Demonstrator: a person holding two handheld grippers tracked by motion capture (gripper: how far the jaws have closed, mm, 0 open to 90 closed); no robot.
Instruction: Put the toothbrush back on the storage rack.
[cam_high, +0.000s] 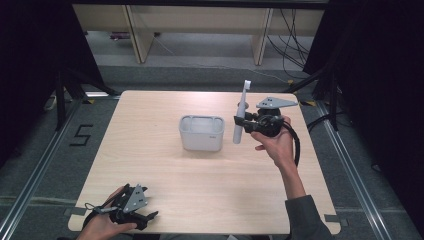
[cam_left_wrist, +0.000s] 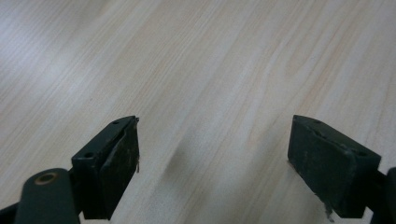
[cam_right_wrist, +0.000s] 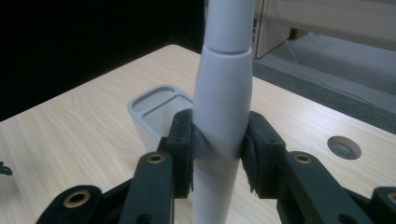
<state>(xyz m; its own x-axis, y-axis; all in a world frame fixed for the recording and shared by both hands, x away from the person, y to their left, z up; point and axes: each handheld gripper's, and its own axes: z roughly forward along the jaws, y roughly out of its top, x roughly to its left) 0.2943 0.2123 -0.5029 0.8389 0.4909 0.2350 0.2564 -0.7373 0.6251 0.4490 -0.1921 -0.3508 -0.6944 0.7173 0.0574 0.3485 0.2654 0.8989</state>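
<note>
Taking the grey holder (cam_high: 201, 132) in the middle of the tabletop (cam_high: 150, 165) as the landmark, the left gripper (cam_high: 131, 206) sits well away from it, at the near left corner, in the person's left hand (cam_high: 102, 226); in the left gripper view its fingers (cam_left_wrist: 109, 168) are spread wide over bare wood with nothing between them, so it looks idle and is best left parked there, clear of the work. The holder itself is an open-topped rectangular cup with what looks like an inner divider, and seems empty from above. Just to its right, the right gripper (cam_high: 245, 123) has its fingers (cam_right_wrist: 184, 140) clamped on the thick lower body of a white electric toothbrush (cam_high: 240, 116), which hangs upright with the brush head up and the butt end down, lifted off the tabletop beside the holder and apart from its wall. The step in hand appears to be standing the toothbrush in the holder. To do that well, carry it leftward until the butt is over the opening rather than the rim, keep the handle vertical, lower it until the base is seated, and only then loosen the grip, since a tall, top-heavy handle released early could tip the holder. A round hole (cam_right_wrist: 344, 147) in the tabletop lies farther right of the holder.
</note>
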